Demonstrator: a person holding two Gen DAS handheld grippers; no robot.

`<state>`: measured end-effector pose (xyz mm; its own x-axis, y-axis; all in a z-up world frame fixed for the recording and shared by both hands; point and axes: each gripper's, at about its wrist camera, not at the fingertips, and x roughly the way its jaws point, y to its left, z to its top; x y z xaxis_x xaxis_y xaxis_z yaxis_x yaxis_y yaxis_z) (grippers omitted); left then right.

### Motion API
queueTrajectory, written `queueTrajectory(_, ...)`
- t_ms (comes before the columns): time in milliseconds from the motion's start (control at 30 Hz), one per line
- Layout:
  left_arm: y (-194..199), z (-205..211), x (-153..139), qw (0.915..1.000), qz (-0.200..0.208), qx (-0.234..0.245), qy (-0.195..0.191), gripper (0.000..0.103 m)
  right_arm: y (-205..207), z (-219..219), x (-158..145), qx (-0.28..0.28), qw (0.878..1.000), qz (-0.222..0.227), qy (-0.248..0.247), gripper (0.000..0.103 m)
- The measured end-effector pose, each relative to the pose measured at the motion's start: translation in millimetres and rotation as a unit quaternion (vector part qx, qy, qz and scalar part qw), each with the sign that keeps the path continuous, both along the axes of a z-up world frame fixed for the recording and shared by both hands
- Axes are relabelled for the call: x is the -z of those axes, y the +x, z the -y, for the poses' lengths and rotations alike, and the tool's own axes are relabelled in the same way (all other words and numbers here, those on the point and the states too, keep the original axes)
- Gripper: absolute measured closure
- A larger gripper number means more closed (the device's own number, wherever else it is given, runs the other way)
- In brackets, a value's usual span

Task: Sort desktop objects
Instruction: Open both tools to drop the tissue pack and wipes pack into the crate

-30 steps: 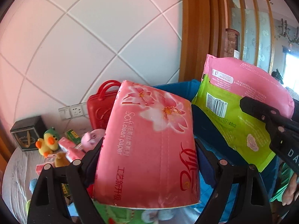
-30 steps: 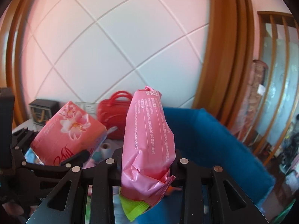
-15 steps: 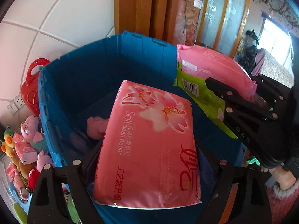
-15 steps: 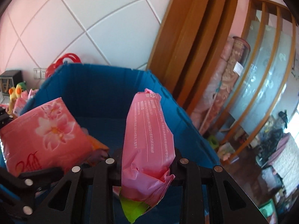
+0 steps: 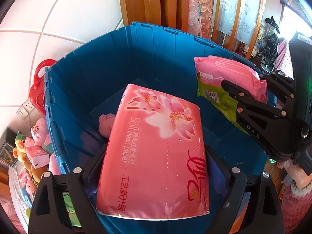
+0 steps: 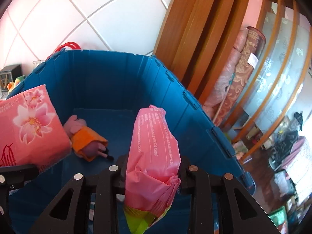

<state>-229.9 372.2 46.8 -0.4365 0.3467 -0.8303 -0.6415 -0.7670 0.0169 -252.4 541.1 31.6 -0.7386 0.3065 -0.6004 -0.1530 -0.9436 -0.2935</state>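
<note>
Left gripper point(image 5: 156, 167) jaws just easing wider, tissue pack point(image 5: 156, 152) between; right gripper point(image 6: 152, 171) jaws easing apart, pink packet point(image 6: 154, 156) between. Both over blue crate point(image 5: 109, 62); plush pig point(image 6: 85, 136) inside, 9 o'clock of packet.

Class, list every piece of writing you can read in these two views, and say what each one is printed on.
"Soft clean paper": on the pink tissue pack.
"工艺新升级": lower on the same pack.
"DAS": on the right gripper, seen from the left wrist view.
Fine print and barcode on the pink-and-green packet: too small to read.
</note>
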Motion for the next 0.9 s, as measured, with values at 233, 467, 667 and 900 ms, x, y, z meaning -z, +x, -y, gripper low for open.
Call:
queueTrajectory(233, 0.6, -1.4, 2.5, 0.9999, -0.001, 0.012, -0.003, 0.01, 15.0, -4.3, -26.4, 0.022, 0.999, -0.045, 0.016, 0.012)
queueTrajectory(467, 11.1, 0.9, -3.2, 0.9994, -0.021, 0.024, 0.014, 0.006, 35.0, -6.0, -35.3, 0.029, 0.998, -0.056, 0.01, 0.001)
queueTrajectory(667, 10.6, 3.6, -2.3, 0.9995, -0.021, 0.017, 0.018, 0.002, 46.8, -7.1, -41.8, 0.032, 0.997, -0.065, -0.002, 0.001)
queueTrajectory(900, 26.7, 13.4, -9.2, 0.9984, -0.038, 0.027, 0.03, 0.002, 55.6, -1.4, -42.8, 0.03, 0.998, -0.061, -0.007, 0.001)
